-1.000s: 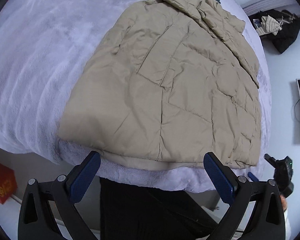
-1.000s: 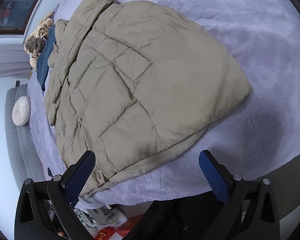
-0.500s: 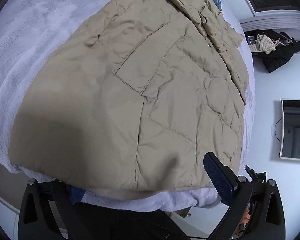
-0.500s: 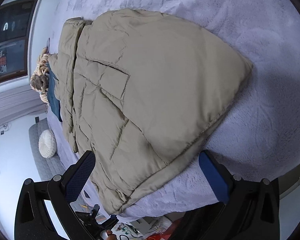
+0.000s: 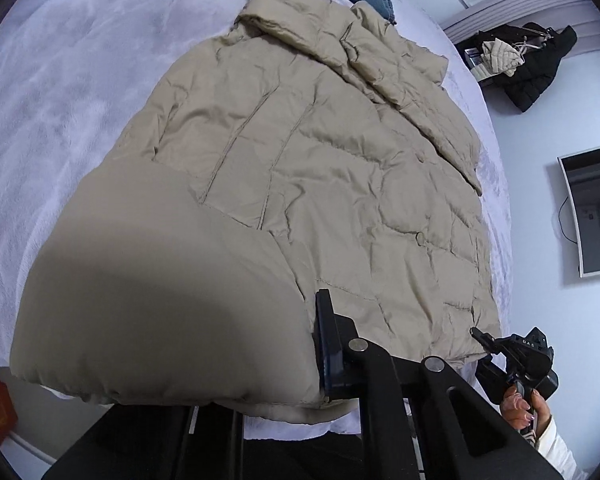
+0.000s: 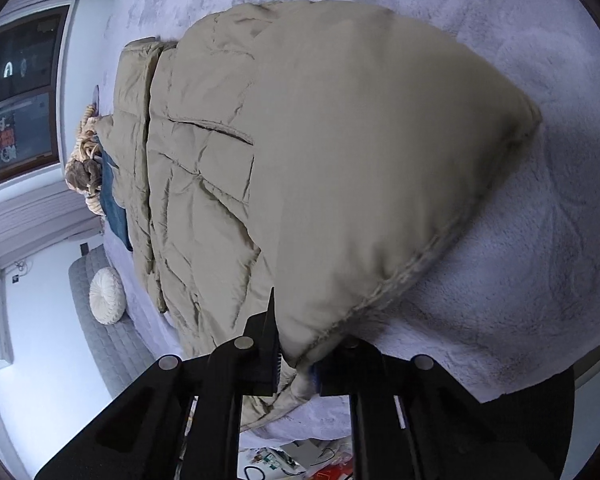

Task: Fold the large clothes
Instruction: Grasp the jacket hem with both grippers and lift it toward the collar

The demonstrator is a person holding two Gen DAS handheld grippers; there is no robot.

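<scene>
Left gripper (image 5: pixel 320 364): our jaws have just been closing and now pinch the near hem of the beige puffer coat (image 5: pixel 320 184), toward its left corner.
Right gripper (image 6: pixel 296 364): jaws likewise just closing, clamped on the same hem at its right corner.
Coat position: flat on the lavender blanket (image 5: pixel 72 92), hem nearest us.
Long axis: runs from both grippers to the far collar (image 5: pixel 296 24).
Nearer hand: we judge neither; both sit at the hem.

A lilac fleece bed (image 5: pixel 80 92) carries a beige padded coat (image 5: pixel 300 184).
</scene>
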